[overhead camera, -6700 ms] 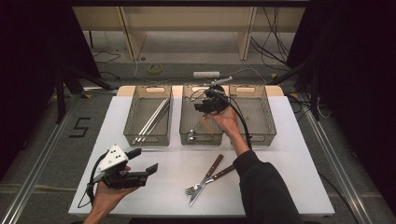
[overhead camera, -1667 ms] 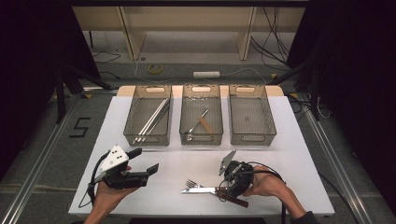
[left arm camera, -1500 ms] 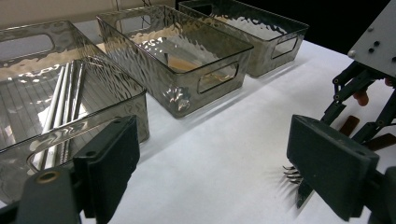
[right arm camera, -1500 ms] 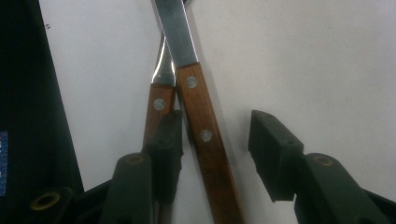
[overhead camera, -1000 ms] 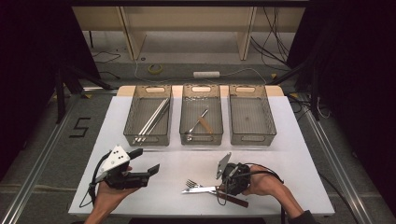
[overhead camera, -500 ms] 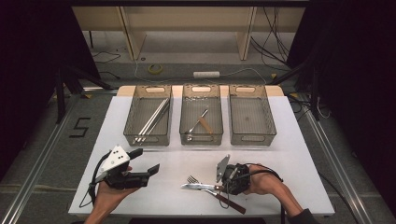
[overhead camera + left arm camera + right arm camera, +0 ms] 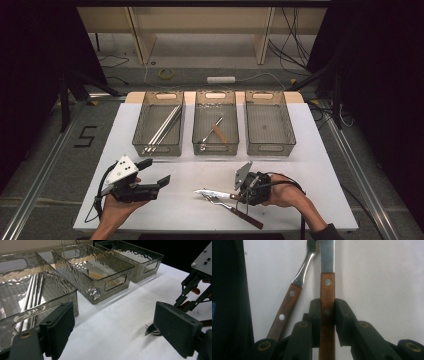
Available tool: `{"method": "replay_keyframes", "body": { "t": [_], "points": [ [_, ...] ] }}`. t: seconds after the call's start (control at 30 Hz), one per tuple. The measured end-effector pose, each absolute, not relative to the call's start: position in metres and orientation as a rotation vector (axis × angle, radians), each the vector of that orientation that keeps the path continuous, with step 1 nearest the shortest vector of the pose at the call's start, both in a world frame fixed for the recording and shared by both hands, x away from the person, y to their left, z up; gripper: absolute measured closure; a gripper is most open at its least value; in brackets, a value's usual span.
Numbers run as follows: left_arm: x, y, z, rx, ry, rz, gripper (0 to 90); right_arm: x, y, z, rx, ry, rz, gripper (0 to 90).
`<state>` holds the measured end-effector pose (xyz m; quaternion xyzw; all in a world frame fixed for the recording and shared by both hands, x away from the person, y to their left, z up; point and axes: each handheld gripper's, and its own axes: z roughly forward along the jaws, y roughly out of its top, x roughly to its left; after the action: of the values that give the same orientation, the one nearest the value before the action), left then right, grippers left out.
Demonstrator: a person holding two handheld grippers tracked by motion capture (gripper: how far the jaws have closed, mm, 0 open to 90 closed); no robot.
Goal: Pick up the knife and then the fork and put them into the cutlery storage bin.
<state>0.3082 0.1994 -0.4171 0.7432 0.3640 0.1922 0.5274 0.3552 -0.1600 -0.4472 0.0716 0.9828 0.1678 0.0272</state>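
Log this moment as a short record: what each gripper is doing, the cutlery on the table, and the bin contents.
right hand-held gripper: shut on the wooden-handled knife, blade pointing away
left hand-held gripper: open, holding nothing
wooden-handled fork: lying on the white table beside the knife
left clear plastic bin: long metal rods
middle clear plastic bin: one wooden-handled utensil
right clear plastic bin: nothing visible inside

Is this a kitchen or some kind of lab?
Probably a lab or test room, not a kitchen: a white table set on metal floor rails, loose cables behind, and three clear sorting bins.
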Motion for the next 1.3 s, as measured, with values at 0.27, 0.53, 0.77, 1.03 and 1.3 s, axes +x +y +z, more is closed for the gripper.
{"method": "replay_keyframes", "body": {
  "t": [0.27, 0.53, 0.77, 1.03, 1.3],
  "points": [
    [0.308, 0.202, -0.416, 1.741, 0.868, 0.442, 16.8, 0.361, -0.167, -0.439, 0.317, 3.000, 0.635, 77.0],
    [0.307, 0.204, -0.415, 1.722, 0.872, 0.445, 16.8, 0.367, -0.173, -0.431, 0.390, 2.959, 0.678, 77.0],
    [0.307, 0.204, -0.415, 1.709, 0.879, 0.452, 16.8, 0.377, -0.182, -0.418, 0.461, 2.907, 0.744, 77.0],
    [0.308, 0.205, -0.415, 1.704, 0.882, 0.440, 16.8, 0.392, -0.189, -0.403, 0.528, 2.835, 0.795, 77.0],
    [0.307, 0.205, -0.415, 1.696, 0.885, 0.449, 16.8, 0.410, -0.196, -0.391, 0.617, 2.761, 0.832, 77.0]
  ]
}}
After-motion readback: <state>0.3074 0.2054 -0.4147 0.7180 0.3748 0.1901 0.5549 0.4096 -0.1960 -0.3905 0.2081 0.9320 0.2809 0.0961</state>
